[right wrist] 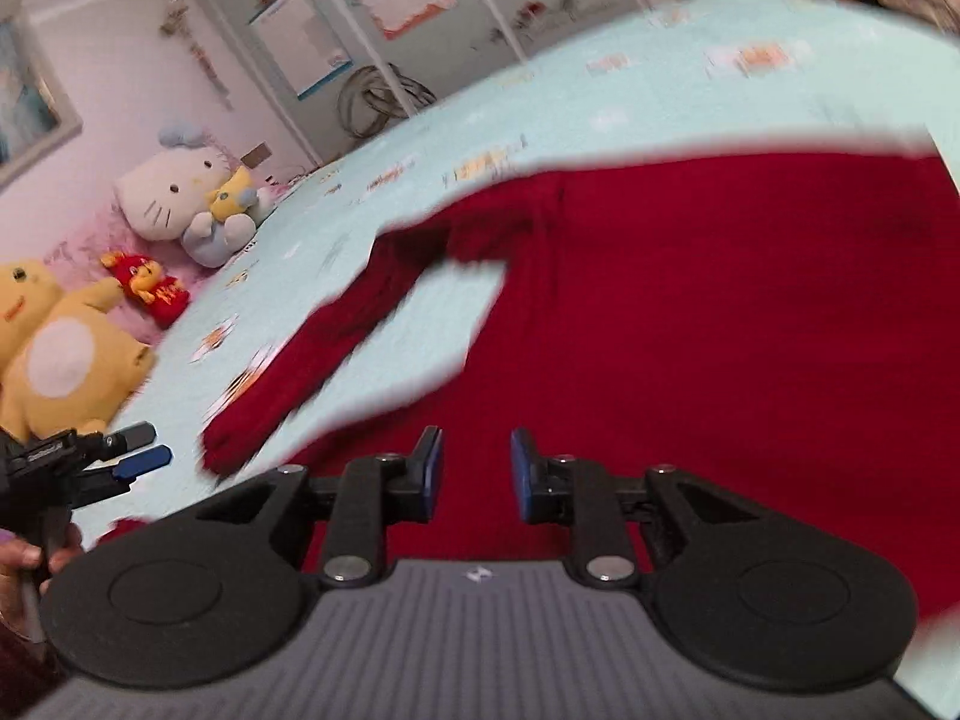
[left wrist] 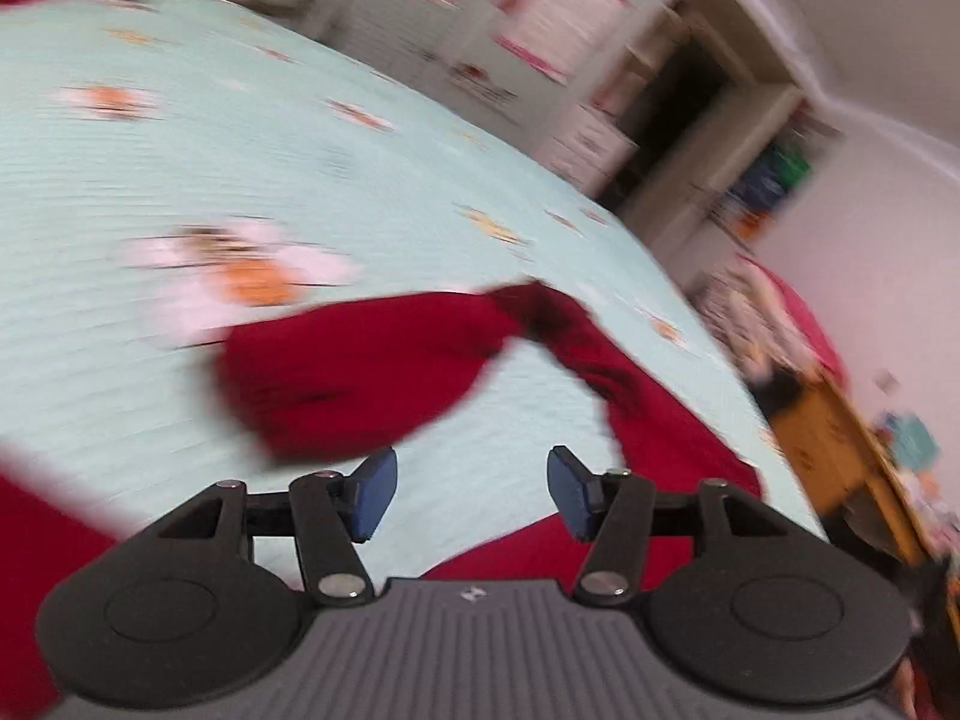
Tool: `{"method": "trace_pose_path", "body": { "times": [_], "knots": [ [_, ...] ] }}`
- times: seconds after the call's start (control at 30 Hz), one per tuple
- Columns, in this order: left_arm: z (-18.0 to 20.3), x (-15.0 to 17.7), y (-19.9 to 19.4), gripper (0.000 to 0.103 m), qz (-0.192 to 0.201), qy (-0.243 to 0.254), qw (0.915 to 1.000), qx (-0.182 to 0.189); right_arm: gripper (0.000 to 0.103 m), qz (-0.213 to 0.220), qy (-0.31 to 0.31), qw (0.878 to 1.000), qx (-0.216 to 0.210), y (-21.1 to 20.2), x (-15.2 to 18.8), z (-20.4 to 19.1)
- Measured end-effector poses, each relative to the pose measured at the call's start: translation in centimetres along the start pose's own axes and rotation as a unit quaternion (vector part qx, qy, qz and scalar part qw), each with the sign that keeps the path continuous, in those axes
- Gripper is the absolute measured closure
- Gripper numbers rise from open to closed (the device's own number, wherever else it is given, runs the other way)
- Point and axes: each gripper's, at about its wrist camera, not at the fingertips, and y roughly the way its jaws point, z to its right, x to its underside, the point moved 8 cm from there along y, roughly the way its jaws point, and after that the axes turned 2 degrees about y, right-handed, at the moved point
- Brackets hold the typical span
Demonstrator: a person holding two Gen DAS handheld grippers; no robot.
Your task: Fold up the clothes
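A dark red knit garment (left wrist: 360, 384) lies spread on the pale blue printed bedspread (left wrist: 240, 150), with one sleeve stretched out to the left. My left gripper (left wrist: 472, 489) hovers over the bedspread beside that sleeve; it is open, with nothing between its blue pads. In the right wrist view the garment's body (right wrist: 720, 330) fills the right side and a sleeve (right wrist: 336, 348) runs down to the left. My right gripper (right wrist: 477, 468) is above the red cloth, open by a narrow gap and holding nothing. The left gripper (right wrist: 141, 447) also shows at the far left, held by a person's hand (right wrist: 24, 558).
Plush toys sit at the head of the bed: a white cat (right wrist: 174, 198), a yellow bear (right wrist: 54, 360) and a small red one (right wrist: 150, 294). Wardrobe doors (right wrist: 390, 0) stand behind the bed. Shelves (left wrist: 720, 138) and a wooden cabinet (left wrist: 840, 450) line the other side.
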Motion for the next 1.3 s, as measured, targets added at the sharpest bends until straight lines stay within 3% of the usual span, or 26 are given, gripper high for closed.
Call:
{"method": "trace_pose_path", "body": {
  "times": [0.1,0.23,0.37,0.5,0.67,0.8,0.9,1.0,1.07,1.2,1.3],
  "knots": [
    [-4.8,1.4,-4.9,0.045,0.009,-0.031,0.9972,-0.068,0.078,-0.021,0.045,0.999,0.014,-1.5,6.0,0.0],
    [-10.0,3.3,-9.5,0.045,0.017,-0.064,0.9868,-0.147,0.076,-0.020,-0.001,0.999,0.033,-1.6,10.4,-3.5],
    [-11.7,4.5,-10.9,0.045,0.012,-0.073,0.9851,-0.155,0.077,-0.031,-0.124,0.991,0.047,0.2,12.2,-9.6],
    [-11.4,5.0,-11.1,0.045,0.004,-0.063,0.9876,-0.144,0.077,-0.037,-0.143,0.989,0.014,1.5,12.3,-13.6],
    [-6.5,3.1,-6.6,0.045,-0.017,0.011,0.9961,-0.086,0.077,0.005,-0.161,0.987,0.018,4.3,9.2,-16.1],
    [-1.7,0.4,-1.0,0.042,-0.027,0.106,0.9912,-0.074,0.077,0.047,-0.120,0.992,0.020,7.5,6.6,-16.1],
    [-1.2,-0.9,3.2,0.041,-0.038,0.074,0.9930,-0.084,0.076,0.056,-0.073,0.996,0.012,9.7,6.1,-14.8],
    [-2.2,-1.7,7.0,0.041,-0.050,0.021,0.9944,-0.090,0.074,0.046,-0.081,0.995,0.026,11.9,7.8,-12.9],
    [-2.9,-1.7,9.3,0.041,-0.062,0.002,0.9925,-0.106,0.073,0.066,-0.085,0.994,0.004,12.0,8.7,-12.2],
    [-3.2,-1.4,12.0,0.041,-0.075,0.006,0.9876,-0.138,0.070,0.061,-0.067,0.996,-0.013,12.4,8.4,-12.1],
    [-2.9,-1.3,13.4,0.038,-0.073,0.025,0.9835,-0.163,0.069,0.060,-0.109,0.992,0.020,12.8,8.6,-13.2]
  ]
}}
